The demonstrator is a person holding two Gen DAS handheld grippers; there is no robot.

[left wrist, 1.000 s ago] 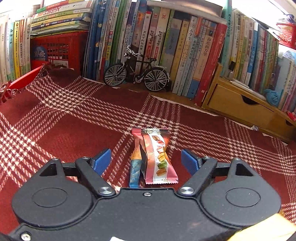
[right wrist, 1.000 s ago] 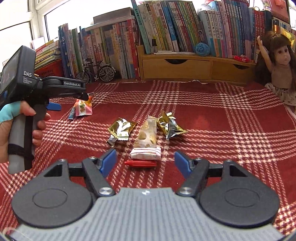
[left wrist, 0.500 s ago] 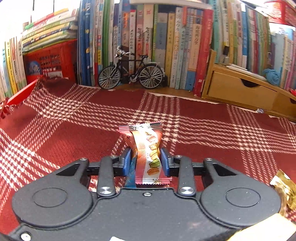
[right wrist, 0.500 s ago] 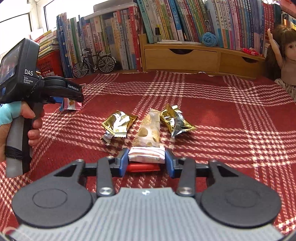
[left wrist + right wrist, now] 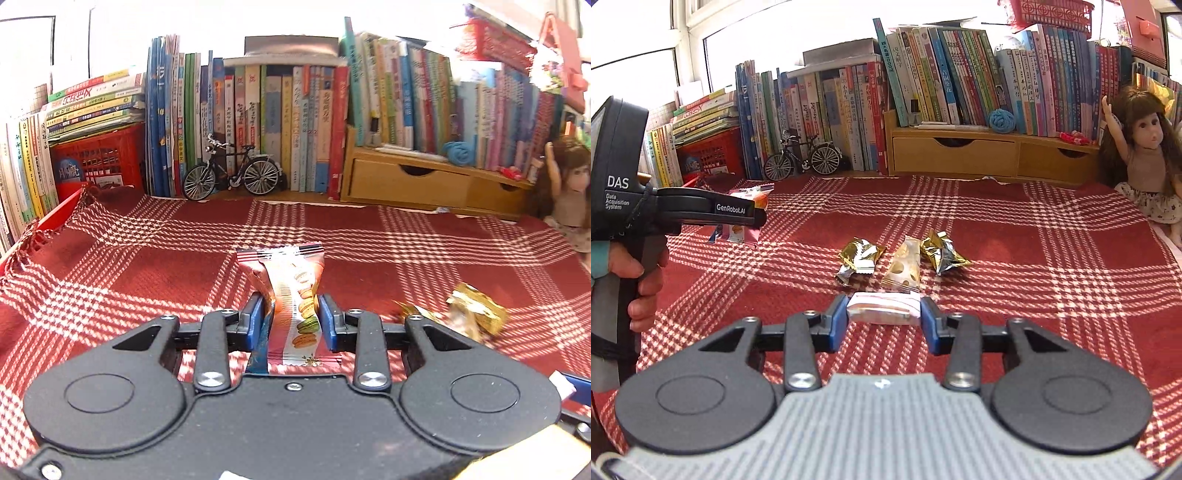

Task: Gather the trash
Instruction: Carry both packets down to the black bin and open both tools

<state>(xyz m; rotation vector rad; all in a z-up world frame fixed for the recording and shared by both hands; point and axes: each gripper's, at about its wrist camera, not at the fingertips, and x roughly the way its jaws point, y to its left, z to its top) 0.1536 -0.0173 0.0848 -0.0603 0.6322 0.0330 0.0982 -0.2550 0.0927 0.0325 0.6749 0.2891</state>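
My left gripper [image 5: 291,314] is shut on a macaron snack wrapper [image 5: 295,295], held lifted above the red plaid cloth [image 5: 147,273]. From the right wrist view the same wrapper [image 5: 746,206] hangs under the left gripper [image 5: 738,218] at the left, a hand on its handle. My right gripper [image 5: 883,317] is shut on a white and pink wrapper [image 5: 884,308], raised off the cloth. Ahead of it lie a gold wrapper [image 5: 858,256], a pale spotted wrapper [image 5: 905,267] and a crumpled gold wrapper [image 5: 942,253]. A gold wrapper [image 5: 476,314] shows blurred at the right of the left view.
Rows of books [image 5: 923,92] line the back wall, with a model bicycle [image 5: 231,173], a red crate [image 5: 96,158] and a wooden drawer unit [image 5: 990,153] in front. A doll [image 5: 1145,155] sits at the right edge of the cloth.
Both grippers, open around their wrappers one second ago, have shut on them and lifted them off the cloth. A red item under the white wrapper is out of sight now.
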